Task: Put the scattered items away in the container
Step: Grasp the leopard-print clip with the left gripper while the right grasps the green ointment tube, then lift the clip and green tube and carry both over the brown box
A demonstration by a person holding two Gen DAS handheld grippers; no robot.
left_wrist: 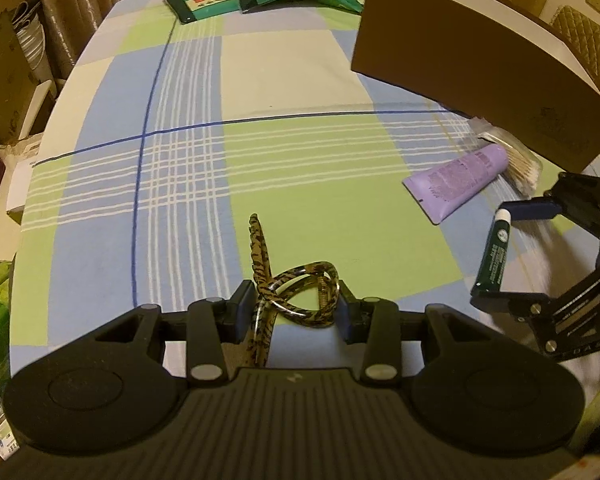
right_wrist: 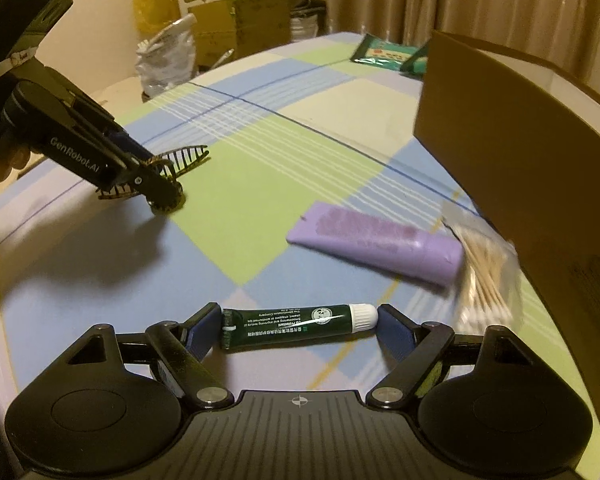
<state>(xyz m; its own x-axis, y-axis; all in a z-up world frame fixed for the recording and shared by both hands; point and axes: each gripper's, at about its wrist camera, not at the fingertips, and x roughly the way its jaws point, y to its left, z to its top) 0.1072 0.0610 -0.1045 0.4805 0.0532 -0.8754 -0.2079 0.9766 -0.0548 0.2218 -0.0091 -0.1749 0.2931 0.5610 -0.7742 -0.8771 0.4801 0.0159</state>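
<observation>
Closing on the green tube (right_wrist: 300,326) is the step in hand for the right gripper (right_wrist: 296,328). Its jaws stand wide on either side of the tube, one blue pad at the crimped end and one at the white cap, and they do not seem to press yet; the tube lies flat on the worktop (right_wrist: 260,152) near its right edge. A grip along the length is risky, because the tube can bow or slip out; the jaws should meet both ends squarely and the tube should stay level when lifted. The left gripper (left_wrist: 292,308) is clenched on a tiger-striped hair clip (left_wrist: 300,292), close to the near edge of the worktop. The brown box (left_wrist: 480,80), which seems to be the container, stands at the right edge, with a purple tube (right_wrist: 380,240) and a bag of cotton swabs (right_wrist: 484,276) just beside it. The lift must clear these two things.
</observation>
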